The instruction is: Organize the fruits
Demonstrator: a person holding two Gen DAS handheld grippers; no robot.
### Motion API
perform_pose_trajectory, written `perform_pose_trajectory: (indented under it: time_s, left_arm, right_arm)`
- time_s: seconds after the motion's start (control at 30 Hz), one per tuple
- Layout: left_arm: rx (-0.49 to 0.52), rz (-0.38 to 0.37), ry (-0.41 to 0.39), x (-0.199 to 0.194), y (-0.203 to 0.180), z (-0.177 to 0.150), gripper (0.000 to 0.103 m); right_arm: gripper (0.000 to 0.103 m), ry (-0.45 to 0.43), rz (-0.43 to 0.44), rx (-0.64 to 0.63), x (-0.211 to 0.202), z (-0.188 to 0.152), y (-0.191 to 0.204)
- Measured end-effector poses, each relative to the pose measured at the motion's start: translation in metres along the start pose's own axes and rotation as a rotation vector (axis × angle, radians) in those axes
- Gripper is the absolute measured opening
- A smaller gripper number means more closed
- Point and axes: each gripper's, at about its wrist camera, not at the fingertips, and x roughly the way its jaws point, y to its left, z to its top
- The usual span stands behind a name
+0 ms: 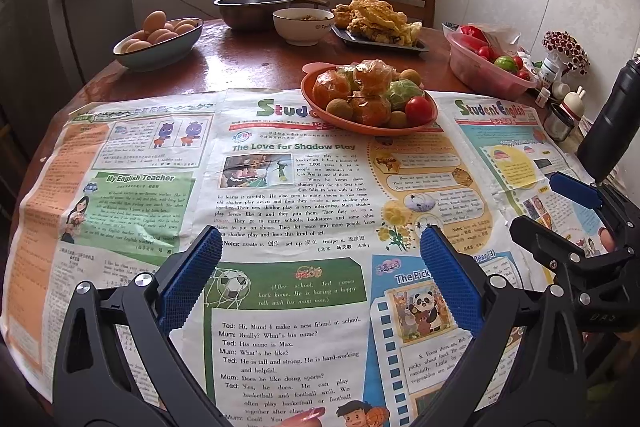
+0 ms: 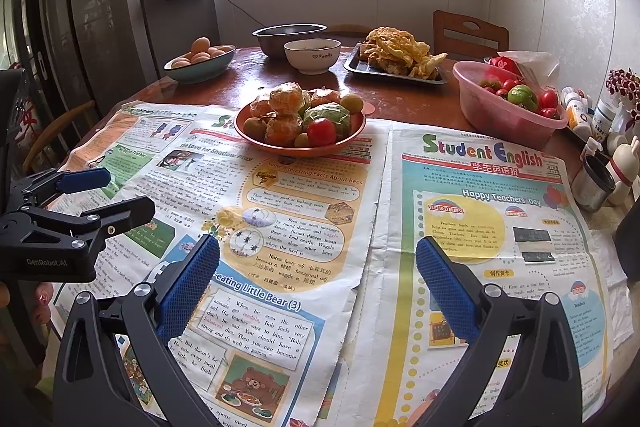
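An orange plate stands on the newspaper at the middle of the table. It is piled with wrapped oranges, a wrapped green fruit, small brown fruits and a red tomato. My left gripper is open and empty, low over the newspaper in front of the plate. My right gripper is open and empty, also short of the plate. It shows at the right of the left wrist view. The left gripper shows at the left of the right wrist view.
A pink tub with tomatoes and a green fruit sits at the right. Behind are a bowl of eggs, a metal bowl, a white bowl and a tray of fried food. Bottles and a cup crowd the right edge.
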Motion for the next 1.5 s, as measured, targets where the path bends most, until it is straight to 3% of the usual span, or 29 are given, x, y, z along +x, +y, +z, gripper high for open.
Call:
perform_pose_trajectory:
  time_s: [0.8,1.27,1.5]
  left_arm:
    - [0.019,0.018,0.014,0.003,-0.002,-0.002,0.093]
    - [0.004,-0.034,0.014,0.001,-0.001,0.002,0.093]
    - [-0.033,0.006,0.002,0.003,0.010,0.012,0.093]
  right_arm:
    - [0.099,0.000,-0.005,-0.001,0.000,0.001,-0.001]
    - [0.099,0.006,-0.010,0.009,0.004,0.002,-0.009]
    - [0.099,0.019,-0.032,0.029,0.012,0.007,-0.026]
